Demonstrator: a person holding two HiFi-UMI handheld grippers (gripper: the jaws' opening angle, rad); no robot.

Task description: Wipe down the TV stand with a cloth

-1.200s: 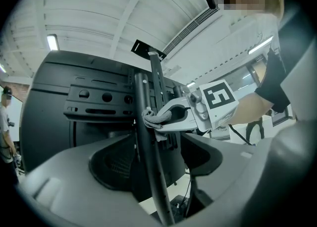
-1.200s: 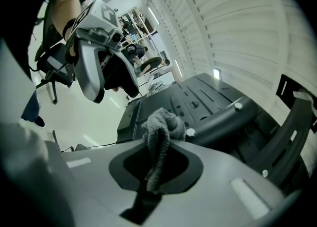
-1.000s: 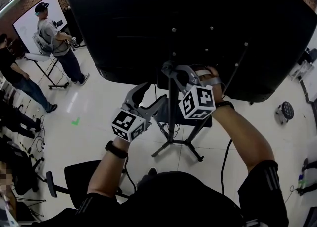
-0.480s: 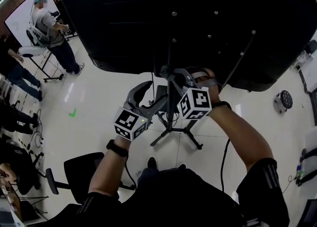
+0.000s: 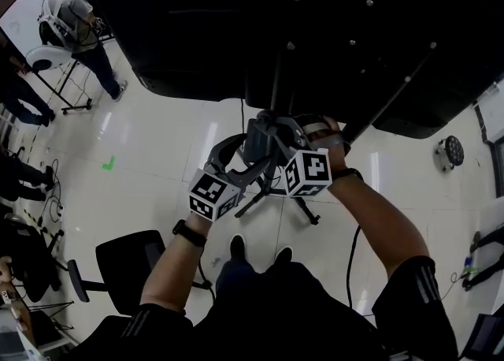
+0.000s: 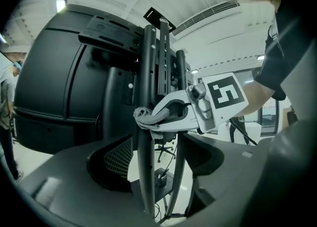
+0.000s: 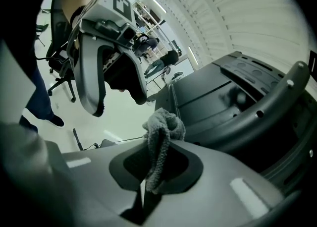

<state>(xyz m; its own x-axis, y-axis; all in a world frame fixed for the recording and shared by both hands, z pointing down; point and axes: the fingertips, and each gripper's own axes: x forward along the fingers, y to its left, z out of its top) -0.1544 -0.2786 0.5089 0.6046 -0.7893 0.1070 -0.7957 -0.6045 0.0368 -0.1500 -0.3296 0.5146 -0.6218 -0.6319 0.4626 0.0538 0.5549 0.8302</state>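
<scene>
Right gripper [image 5: 264, 132], tight on cloth [image 7: 161, 128], now nearer TV stand pole [image 6: 147, 72]; left gripper [image 5: 246, 159] agape around it.

- Office chair [image 5: 126, 269], black, standing on the floor below and to the left of the left hand-held gripper [image 5: 246, 154].
- Green mark [image 5: 108, 162], lying on the pale floor [image 5: 157, 147], well to the left of that gripper.
- Bystander [image 5: 75, 16], standing far off to the upper left, just beside a white-topped folding stand [image 5: 47, 58].
- Round black disc [image 5: 450, 152], sitting on the floor well to the right of the right hand-held gripper [image 5: 264, 132].
- Black cable [image 5: 350, 251], trailing over the floor below that gripper.
</scene>
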